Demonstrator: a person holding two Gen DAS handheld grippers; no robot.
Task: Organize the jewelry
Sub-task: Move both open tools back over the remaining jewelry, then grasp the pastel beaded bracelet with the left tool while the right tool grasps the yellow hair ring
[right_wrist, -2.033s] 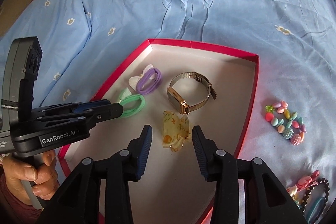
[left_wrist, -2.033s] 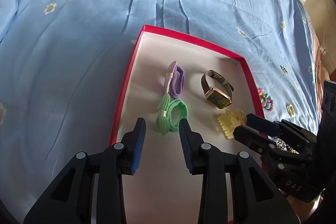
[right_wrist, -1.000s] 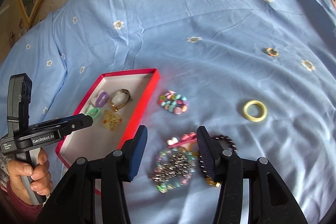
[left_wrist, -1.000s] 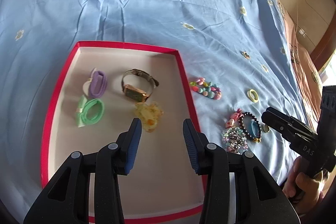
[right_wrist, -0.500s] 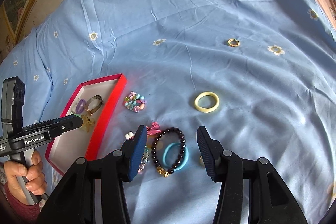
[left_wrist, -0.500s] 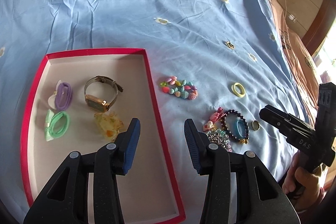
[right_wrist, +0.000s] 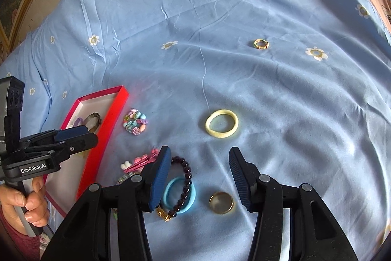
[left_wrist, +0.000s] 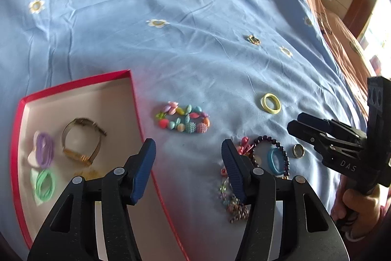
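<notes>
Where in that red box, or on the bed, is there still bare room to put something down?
The red box is bare along its right side and near end; the watch and hair ties crowd its left. The sheet is bare between the colourful bead bracelet and the yellow ring. The cluster around the dark bead bracelet is crowded.

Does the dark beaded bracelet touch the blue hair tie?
Touching. In the right wrist view the dark beaded bracelet lies across the blue hair tie, its beads overlapping the loop.
</notes>
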